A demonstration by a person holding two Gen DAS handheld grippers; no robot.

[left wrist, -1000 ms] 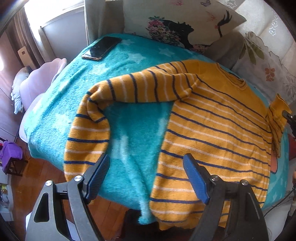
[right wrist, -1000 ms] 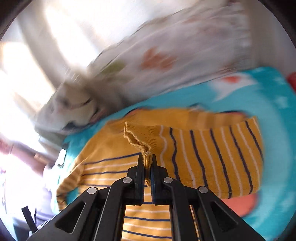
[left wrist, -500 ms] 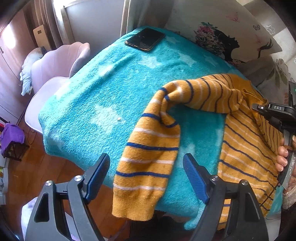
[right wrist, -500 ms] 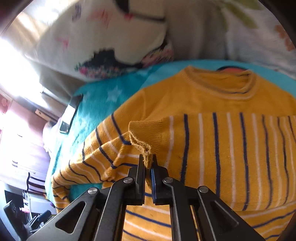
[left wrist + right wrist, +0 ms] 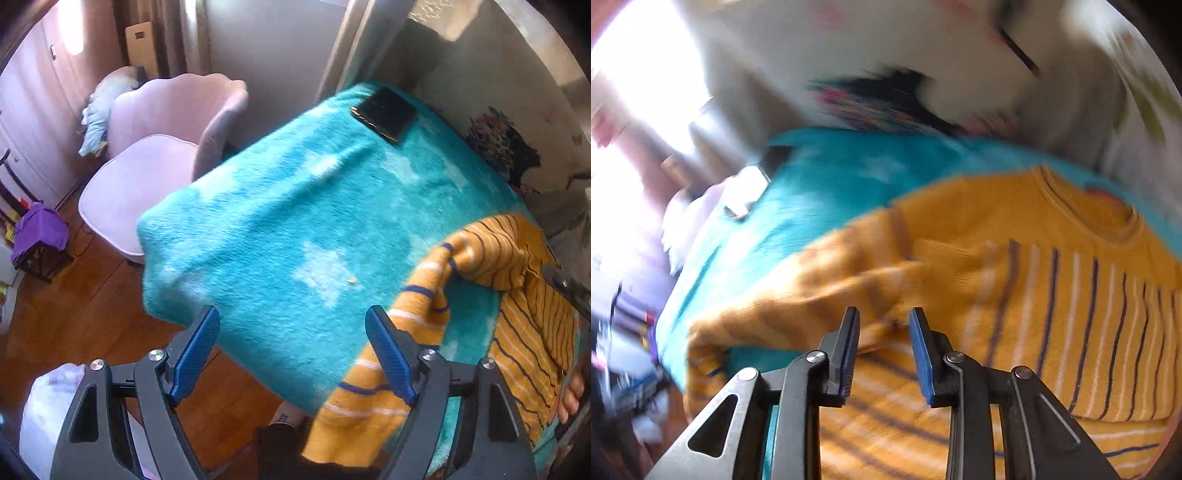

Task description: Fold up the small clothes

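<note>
A small yellow sweater with navy and white stripes (image 5: 1052, 280) lies on a teal star-patterned blanket (image 5: 280, 229). One sleeve lies folded across its body (image 5: 953, 258). The other sleeve (image 5: 402, 339) hangs over the blanket's near edge. My left gripper (image 5: 291, 354) is open and empty, above the blanket's near edge, with the hanging sleeve beside its right finger. My right gripper (image 5: 884, 332) is open just above the folded sleeve; the view is blurred.
A black phone (image 5: 384, 112) lies at the blanket's far corner. A pink chair (image 5: 155, 162) stands left of the blanket on a wooden floor. Printed pillows (image 5: 517, 122) line the far right side. A purple cloth (image 5: 38, 229) sits on a stand at left.
My right gripper has opened and let go of the sleeve cuff, which now lies on the sweater's body. My left gripper has swung left, so the sweater sits at the right of its view.
</note>
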